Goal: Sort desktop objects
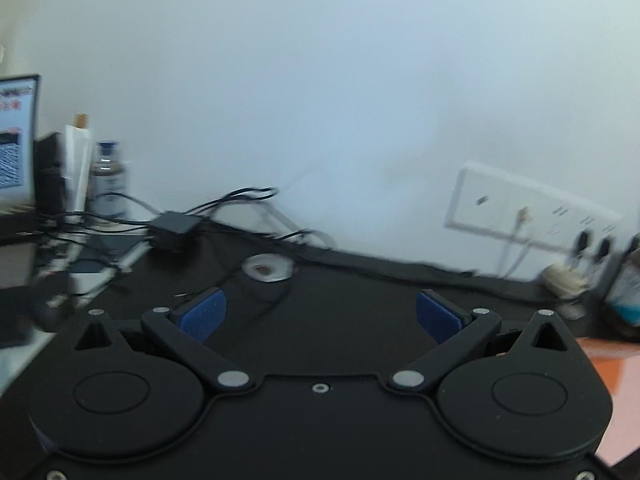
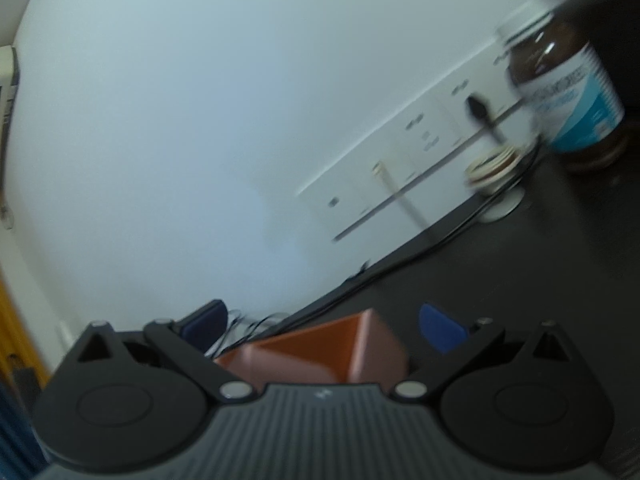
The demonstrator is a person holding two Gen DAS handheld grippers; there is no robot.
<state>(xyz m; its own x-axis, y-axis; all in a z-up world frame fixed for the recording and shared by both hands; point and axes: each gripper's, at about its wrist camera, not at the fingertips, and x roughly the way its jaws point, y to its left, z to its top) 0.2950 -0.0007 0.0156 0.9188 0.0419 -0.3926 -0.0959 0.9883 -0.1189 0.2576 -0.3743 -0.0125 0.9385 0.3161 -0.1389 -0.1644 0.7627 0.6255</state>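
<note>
Ahead of the left gripper [image 1: 320,312], slightly toward its left finger, a roll of tape [image 1: 267,268] was seen lying flat on the black desk [image 1: 360,312], and nothing was held: the blue pads [image 1: 204,314] were spread wide with only bare desk between them. Further off to the left, a small black adapter [image 1: 173,227] with tangled cables was noted, and beyond it a brown bottle [image 1: 108,184] beside a lit screen [image 1: 16,140]. Far to the right, an orange bin [image 1: 604,364] was glimpsed at the frame edge. Over on the right gripper [image 2: 324,322], the jaws were likewise held wide apart and empty, with the orange bin's corner [image 2: 360,344] caught just below and between them. Up and right of that claw, a brown blue-labelled bottle [image 2: 568,92] was seen standing near the white socket panel [image 2: 420,148], much blurred.
</note>
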